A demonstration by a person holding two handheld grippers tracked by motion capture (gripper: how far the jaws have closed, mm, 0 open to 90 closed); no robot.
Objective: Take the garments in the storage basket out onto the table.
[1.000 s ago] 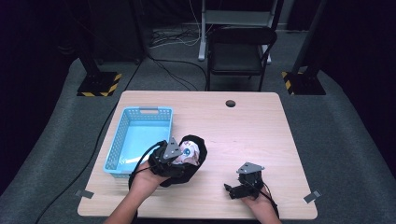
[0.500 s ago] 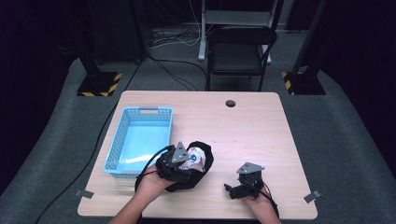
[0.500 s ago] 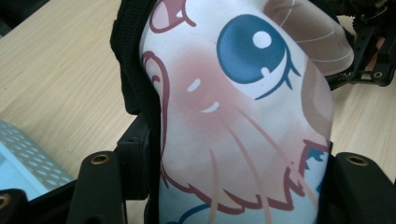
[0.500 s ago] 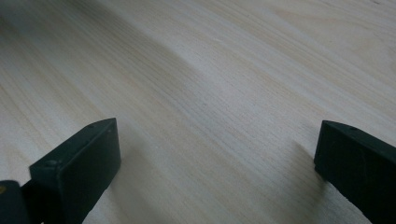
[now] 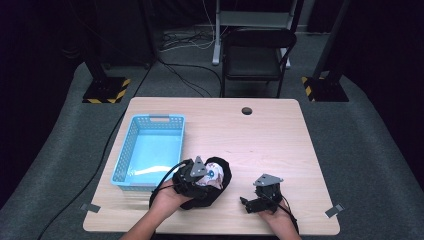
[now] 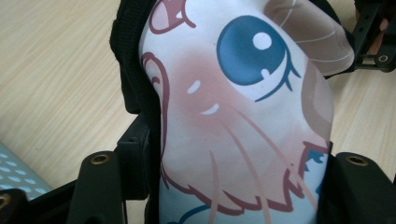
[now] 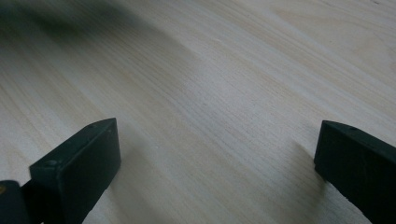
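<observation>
A soft black-rimmed pad [image 5: 216,181] with a cartoon face printed on it lies at the table's front middle, just right of the blue basket [image 5: 157,119]. My left gripper [image 5: 196,176] is shut on it. In the left gripper view the pad [image 6: 243,107], with its big blue eye, sits pinched between the two jaws of the left gripper [image 6: 229,186]. My right gripper [image 5: 248,203] rests open on the table to the pad's right, a short gap away. In the right gripper view my right gripper [image 7: 215,154] has its jaws wide apart over bare wood.
The wooden table [image 5: 270,145] has a round cable hole [image 5: 246,110] near its far edge. A corner of the basket [image 6: 14,175] and the other gripper [image 6: 373,37] show in the left gripper view. A black chair [image 5: 255,55] stands behind the table.
My left gripper has carried the pad a little to the right and toward the front edge, away from the basket. The right gripper has stayed put.
</observation>
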